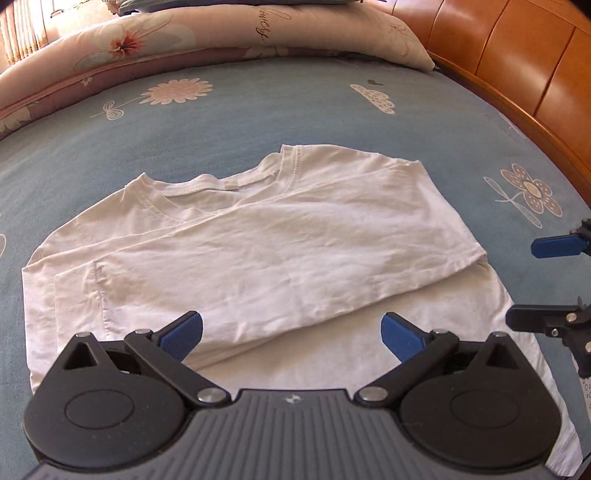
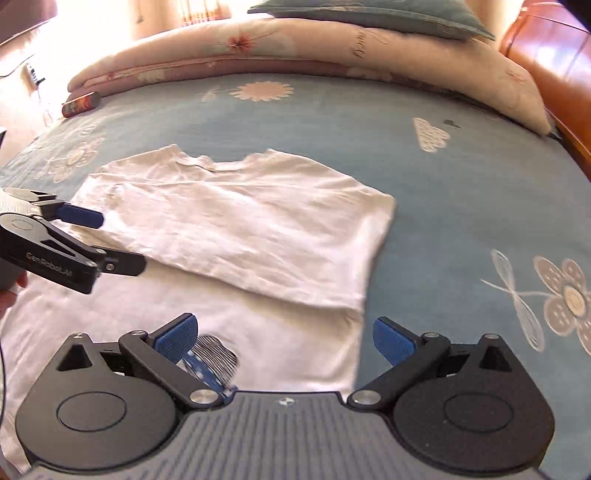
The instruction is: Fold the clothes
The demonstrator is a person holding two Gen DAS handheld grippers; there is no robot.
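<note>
Both hand-held grippers, left (image 1: pixel 291 334) & right (image 2: pixel 285 338), released, over part-folded white tee (image 1: pixel 229 236) on bed (image 1: pixel 295 110).

A wide bed fills the room, spread with a blue sheet (image 1: pixel 295 110) printed with pale flowers and a cloud. Along its far side lies a rolled pink floral quilt (image 2: pixel 295 48), a grey-green pillow (image 2: pixel 369 14) resting on top of it. A glossy orange-brown wooden headboard (image 1: pixel 517 55) curves along the right. Strong daylight glares through curtains (image 2: pixel 192 14) behind the quilt.
</note>
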